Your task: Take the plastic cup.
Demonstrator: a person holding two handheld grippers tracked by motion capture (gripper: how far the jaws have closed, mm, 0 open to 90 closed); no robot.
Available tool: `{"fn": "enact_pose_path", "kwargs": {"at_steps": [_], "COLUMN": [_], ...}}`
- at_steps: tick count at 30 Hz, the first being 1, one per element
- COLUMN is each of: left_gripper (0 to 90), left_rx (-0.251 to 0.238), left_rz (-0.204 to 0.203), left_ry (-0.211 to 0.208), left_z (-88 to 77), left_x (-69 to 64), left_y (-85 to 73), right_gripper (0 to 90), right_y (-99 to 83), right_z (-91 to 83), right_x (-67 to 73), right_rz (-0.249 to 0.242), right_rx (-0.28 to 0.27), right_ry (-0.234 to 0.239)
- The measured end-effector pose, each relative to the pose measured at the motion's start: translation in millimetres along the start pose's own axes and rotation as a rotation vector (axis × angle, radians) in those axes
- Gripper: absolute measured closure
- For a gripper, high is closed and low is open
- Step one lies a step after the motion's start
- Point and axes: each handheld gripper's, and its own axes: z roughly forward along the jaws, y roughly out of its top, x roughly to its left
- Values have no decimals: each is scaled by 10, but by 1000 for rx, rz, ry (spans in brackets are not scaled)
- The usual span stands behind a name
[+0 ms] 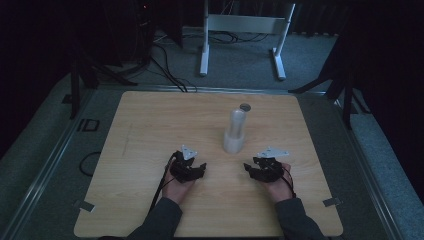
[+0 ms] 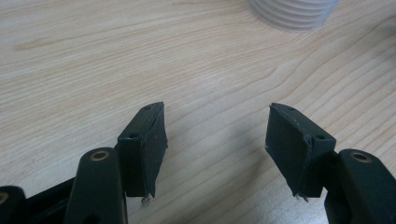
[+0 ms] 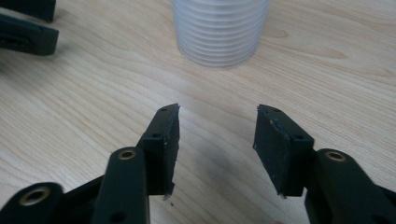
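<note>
While both rest near the cup stack (image 1: pixel 234 136), left tool (image 1: pixel 188 169) and right tool (image 1: pixel 261 170) gape — empty (jaws apart).

From my seat, the tall ribbed translucent plastic cup stack (image 3: pixel 219 32) is cut off by the top edge in the right gripper view, so I get its base alone; in the left gripper view (image 2: pixel 293 14) just a sliver of that base enters at the far right. The small dark round object (image 1: pixel 244 107) beyond it is too small to identify. My forearms in dark sleeves (image 1: pixel 159 220) run off the near edge.
</note>
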Motion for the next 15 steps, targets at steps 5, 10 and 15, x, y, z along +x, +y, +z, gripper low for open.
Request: {"fn": "enact_pose_path", "kwargs": {"at_steps": [5, 10, 15], "left_gripper": [368, 357, 348], "left_rx": [9, 1, -36], "left_rz": [23, 21, 47], "left_ry": [-9, -6, -37], "left_z": [24, 30, 53], "left_x": [-9, -5, -24], "left_y": [27, 60, 245], "right_gripper": [514, 532, 553], "right_y": [1, 16, 101], "right_z": [-19, -18, -32], "right_x": [-23, -16, -66], "right_rz": [20, 14, 8], "right_rx": [-1, 2, -10], "right_ry": [-7, -17, -8]}}
